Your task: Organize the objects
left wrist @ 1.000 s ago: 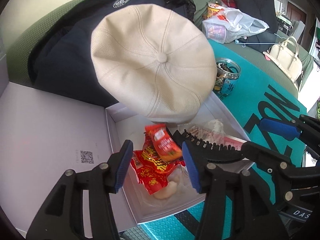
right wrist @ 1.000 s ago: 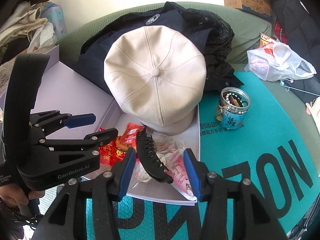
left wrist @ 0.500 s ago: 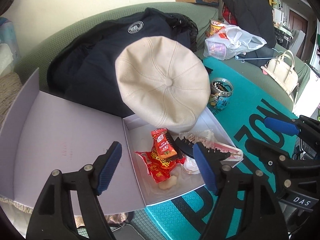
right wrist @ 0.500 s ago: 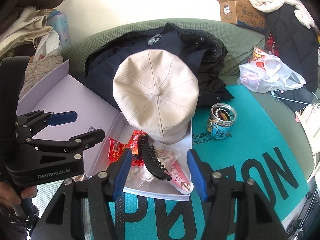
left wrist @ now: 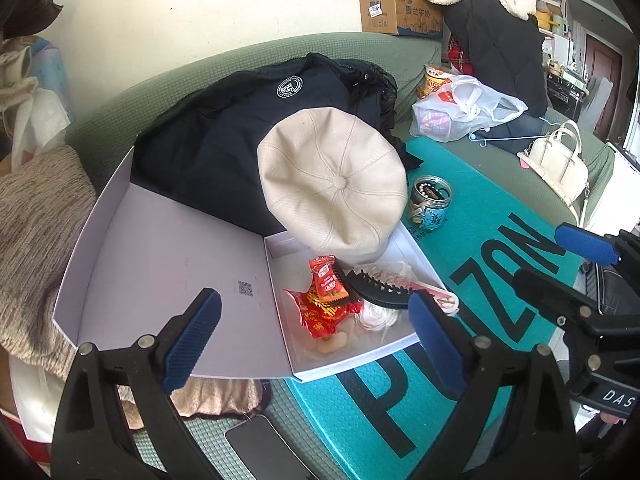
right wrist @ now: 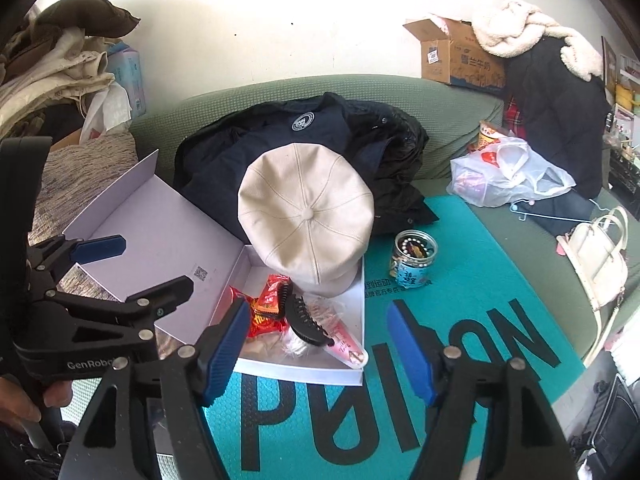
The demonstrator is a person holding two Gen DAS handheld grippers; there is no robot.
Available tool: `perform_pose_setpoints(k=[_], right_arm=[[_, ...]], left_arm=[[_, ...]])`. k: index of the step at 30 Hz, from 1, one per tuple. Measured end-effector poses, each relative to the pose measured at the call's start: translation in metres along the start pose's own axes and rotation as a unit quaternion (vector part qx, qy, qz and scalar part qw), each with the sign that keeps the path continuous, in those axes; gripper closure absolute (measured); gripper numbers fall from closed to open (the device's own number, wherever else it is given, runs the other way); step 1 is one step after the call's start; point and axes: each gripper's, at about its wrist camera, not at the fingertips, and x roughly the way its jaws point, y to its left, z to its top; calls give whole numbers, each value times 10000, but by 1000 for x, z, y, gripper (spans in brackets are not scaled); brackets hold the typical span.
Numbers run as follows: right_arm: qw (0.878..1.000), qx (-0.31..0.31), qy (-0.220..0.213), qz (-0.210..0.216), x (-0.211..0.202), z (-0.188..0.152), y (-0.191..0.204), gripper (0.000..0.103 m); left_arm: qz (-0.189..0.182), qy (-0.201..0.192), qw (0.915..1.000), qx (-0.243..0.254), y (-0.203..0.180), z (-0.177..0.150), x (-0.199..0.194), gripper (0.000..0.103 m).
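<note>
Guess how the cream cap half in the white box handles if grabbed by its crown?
The cream cap looks like soft panelled fabric, so it probably buckles. Likely light. It leans over the white box rim and may slide.

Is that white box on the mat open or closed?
Open. The white box has its lid folded back flat, and snack packets and a black hair clip show inside.

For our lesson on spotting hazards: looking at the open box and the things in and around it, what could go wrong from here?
1. The cream hat leans over the box edge, so it may slide off.
2. The open glass jar on the mat could tip and spill.
3. The black hair claw lies on crinkly packets and might snag them.
</note>
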Motion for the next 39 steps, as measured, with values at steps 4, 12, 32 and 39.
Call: perform_pose_setpoints(k=[4,12,32,39], right_arm=[[9999,114,-8,-10,-15,-10,-1,32],[9998,204,6,-90,-33,-35,5,31],[9991,331,214,-158,-43,-70,16,31],[9992,271,258,-129,-41,-70,21,31]], left_arm=[[-12,-16,10000,-4,-2,-7,-16,5],[78,-116,9999,57,-6,-31,-43,5],[2,188,9996,-207,5,-79,-55,5],[-18,241,9994,-263,9,-83,-56,5]])
